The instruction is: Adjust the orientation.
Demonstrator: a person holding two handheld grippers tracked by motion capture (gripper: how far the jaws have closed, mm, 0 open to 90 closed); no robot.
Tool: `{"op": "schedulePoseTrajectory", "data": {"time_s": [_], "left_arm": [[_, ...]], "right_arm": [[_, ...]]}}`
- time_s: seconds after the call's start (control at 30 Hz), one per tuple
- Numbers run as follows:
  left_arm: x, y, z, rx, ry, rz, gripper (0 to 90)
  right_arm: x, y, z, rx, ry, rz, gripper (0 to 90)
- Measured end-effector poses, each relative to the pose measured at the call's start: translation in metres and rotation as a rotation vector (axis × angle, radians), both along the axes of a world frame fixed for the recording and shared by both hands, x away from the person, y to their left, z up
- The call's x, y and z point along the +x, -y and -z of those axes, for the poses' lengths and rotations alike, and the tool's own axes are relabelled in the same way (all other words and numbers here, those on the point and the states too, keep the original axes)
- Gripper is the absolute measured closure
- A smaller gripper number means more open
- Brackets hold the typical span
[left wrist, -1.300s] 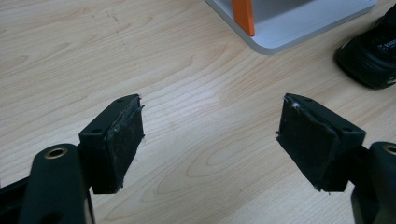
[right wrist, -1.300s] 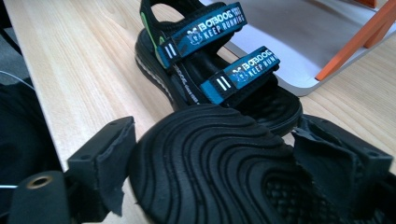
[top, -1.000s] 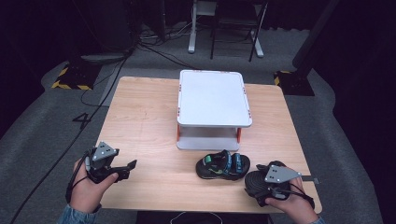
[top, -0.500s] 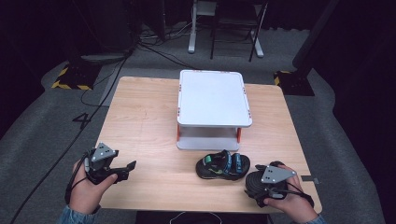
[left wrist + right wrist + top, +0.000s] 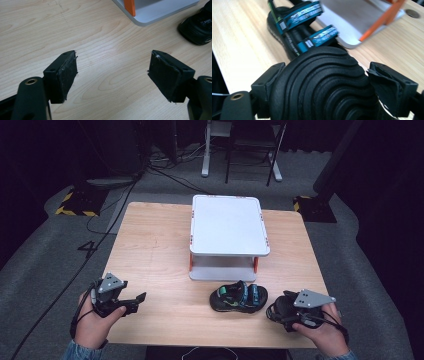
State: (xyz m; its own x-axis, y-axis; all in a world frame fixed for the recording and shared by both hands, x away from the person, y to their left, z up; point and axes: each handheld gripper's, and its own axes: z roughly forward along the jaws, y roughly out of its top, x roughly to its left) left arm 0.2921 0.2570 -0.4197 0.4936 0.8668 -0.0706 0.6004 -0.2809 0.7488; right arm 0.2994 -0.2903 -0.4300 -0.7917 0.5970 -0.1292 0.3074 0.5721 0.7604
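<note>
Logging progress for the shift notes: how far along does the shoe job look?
Early. Nothing sits on the white two-tier shelf yet. The right gripper straddles a black ribbed sole. The black sandal with teal straps lies on the wooden table; the left gripper is open, empty.

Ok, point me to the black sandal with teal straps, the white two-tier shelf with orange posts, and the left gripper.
Black sandal with teal straps (image 5: pixel 239 297): high view, on its strapped top.
White two-tier shelf with orange posts (image 5: pixel 227 224): high view, middle of its top deck.
Left gripper (image 5: pixel 112 70): left gripper view, midway between its open jaws.
</note>
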Motion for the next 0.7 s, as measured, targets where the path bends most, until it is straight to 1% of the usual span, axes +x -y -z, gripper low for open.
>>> {"op": "schedulePoseTrajectory", "data": {"time_s": [0.1, 0.13, 0.17, 0.2, 0.23, 0.3, 0.33, 0.43, 0.47, 0.53, 0.6, 0.63, 0.7], "left_arm": [[0.000, 0.001, 0.000, -0.002, 0.000, 0.000, 23.5], [0.000, 0.001, 0.000, -0.002, 0.000, 0.000, 23.5], [0.000, 0.001, 0.000, -0.002, -0.001, 0.004, 23.6], [0.000, 0.001, 0.000, -0.001, -0.001, 0.004, 23.6], [0.001, 0.001, 0.000, 0.002, -0.001, 0.005, 23.6], [0.000, 0.002, 0.000, 0.001, -0.001, 0.004, 23.6], [0.000, 0.002, 0.000, 0.003, -0.001, 0.004, 23.6], [0.001, 0.002, 0.000, 0.004, -0.004, 0.007, 23.6], [0.001, 0.002, 0.001, 0.001, -0.006, 0.002, 23.6], [0.001, 0.003, 0.001, -0.002, -0.008, 0.003, 23.7], [0.001, 0.003, 0.001, -0.004, -0.006, 0.008, 23.9], [0.001, 0.003, 0.001, -0.002, -0.002, 0.010, 23.9], [0.000, 0.002, 0.000, -0.001, -0.001, 0.010, 23.9]], "right_arm": [[-0.001, 0.007, -0.009, 0.027, 0.014, 0.042, 17.4], [-0.001, 0.007, -0.009, 0.027, 0.014, 0.042, 17.4], [-0.001, 0.011, -0.015, 0.046, 0.034, 0.070, 18.4], [-0.001, 0.012, -0.017, 0.056, 0.045, 0.077, 21.3], [-0.001, 0.013, -0.021, 0.063, 0.073, 0.086, 21.6], [0.001, 0.016, -0.029, 0.089, 0.079, 0.119, 21.9], [0.003, 0.018, -0.032, 0.107, 0.093, 0.128, 22.1], [0.009, 0.021, -0.036, 0.139, 0.142, 0.163, 22.5], [0.011, 0.021, -0.037, 0.154, 0.171, 0.171, 22.5], [0.015, 0.018, -0.037, 0.196, 0.234, 0.191, 22.6], [0.021, 0.017, -0.033, 0.233, 0.283, 0.218, 22.5], [0.024, 0.018, -0.029, 0.247, 0.288, 0.231, 22.5], [0.030, 0.021, -0.017, 0.237, 0.254, 0.252, 21.9]]}}
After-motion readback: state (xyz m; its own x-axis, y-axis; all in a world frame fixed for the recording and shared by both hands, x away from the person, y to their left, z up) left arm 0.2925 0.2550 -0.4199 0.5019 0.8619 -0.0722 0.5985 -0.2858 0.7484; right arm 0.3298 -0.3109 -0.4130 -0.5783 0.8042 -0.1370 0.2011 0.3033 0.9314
